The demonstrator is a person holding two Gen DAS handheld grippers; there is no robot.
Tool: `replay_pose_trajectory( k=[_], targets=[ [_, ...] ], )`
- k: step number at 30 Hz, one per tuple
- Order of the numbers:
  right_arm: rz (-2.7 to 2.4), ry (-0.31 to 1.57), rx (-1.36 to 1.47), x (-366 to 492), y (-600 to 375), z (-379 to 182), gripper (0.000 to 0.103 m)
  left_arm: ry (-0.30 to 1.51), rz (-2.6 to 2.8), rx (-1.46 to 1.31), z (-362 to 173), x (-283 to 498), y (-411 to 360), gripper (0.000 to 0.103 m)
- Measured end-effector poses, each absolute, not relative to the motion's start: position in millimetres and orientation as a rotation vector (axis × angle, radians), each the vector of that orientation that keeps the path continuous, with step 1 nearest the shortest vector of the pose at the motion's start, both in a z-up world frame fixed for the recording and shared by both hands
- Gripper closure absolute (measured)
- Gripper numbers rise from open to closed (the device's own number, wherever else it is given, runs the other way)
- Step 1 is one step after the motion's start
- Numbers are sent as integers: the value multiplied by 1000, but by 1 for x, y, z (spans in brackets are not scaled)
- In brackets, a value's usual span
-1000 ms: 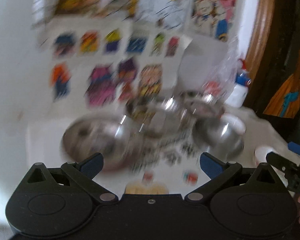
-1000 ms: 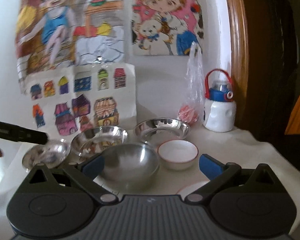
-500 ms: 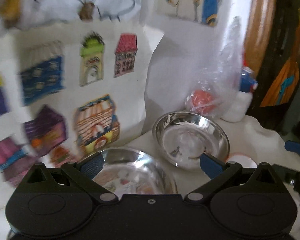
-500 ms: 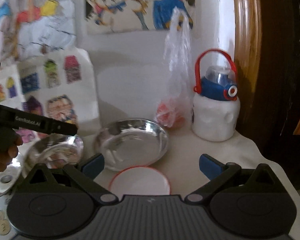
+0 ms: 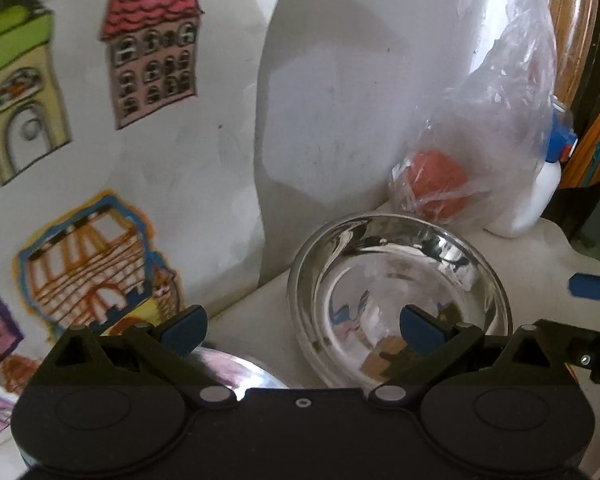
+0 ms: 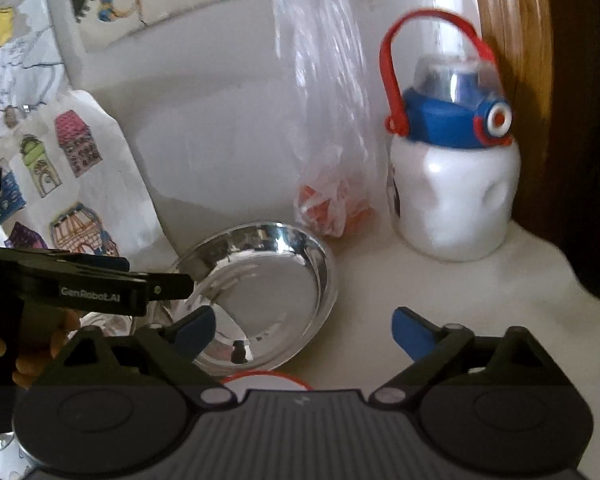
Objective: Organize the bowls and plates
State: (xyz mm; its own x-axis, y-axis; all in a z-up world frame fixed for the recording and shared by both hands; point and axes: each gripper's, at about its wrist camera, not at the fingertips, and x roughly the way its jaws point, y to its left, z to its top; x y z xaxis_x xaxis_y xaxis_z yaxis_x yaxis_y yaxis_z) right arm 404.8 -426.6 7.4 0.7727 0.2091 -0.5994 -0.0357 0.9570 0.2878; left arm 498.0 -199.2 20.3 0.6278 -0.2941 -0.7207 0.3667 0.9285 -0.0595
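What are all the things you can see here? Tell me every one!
Steel bowl: one whole, silver, near the wall; the rim of a second shows lower left.
White bowl: one, red rim, nearest the right gripper.
Plastic bag: one, clear, something orange inside, beside the bottle.
Water bottle: one, white, blue lid, red handle.
Drawings: several, colourful houses, on the wall.
Left gripper: black, blue tips, open.
Right gripper: same, open.

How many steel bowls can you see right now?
2. A shiny round steel bowl sits by the wall beside the clear plastic bag; a second steel bowl's rim peeks out under the left tool. Others may be hidden.
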Motion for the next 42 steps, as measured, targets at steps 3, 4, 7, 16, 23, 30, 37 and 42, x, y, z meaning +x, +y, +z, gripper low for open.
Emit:
replay_pose_trajectory(
  k=[3, 4, 7, 16, 23, 30, 37, 42],
  targets=[
    [127, 736, 310, 417, -429, -1, 23, 830, -382, 99, 18, 506, -203, 2],
    [127, 753, 321, 420, -429, -4, 27, 845, -377, 101, 16, 508, -203, 3],
    [120, 777, 345, 427, -432, -11, 43, 866, -369, 105, 8, 515, -209, 4],
    [136, 794, 412, 434, -436, -16, 84, 925, -381, 41, -1, 532, -208, 32],
    [86, 766, 442, 434, -437, -15, 88, 973, -408, -5, -3, 532, -207, 72],
    [101, 691, 464, 422, -440, -1, 88, 961, -370, -30, 0, 528, -200, 85],
    [94, 648, 424, 402, -426, 25, 88, 891, -372, -31, 22, 503, -191, 85],
    [117, 644, 379, 387, -397, 44, 88, 854, -367, -36, 46, 478, -170, 85]
  ],
)
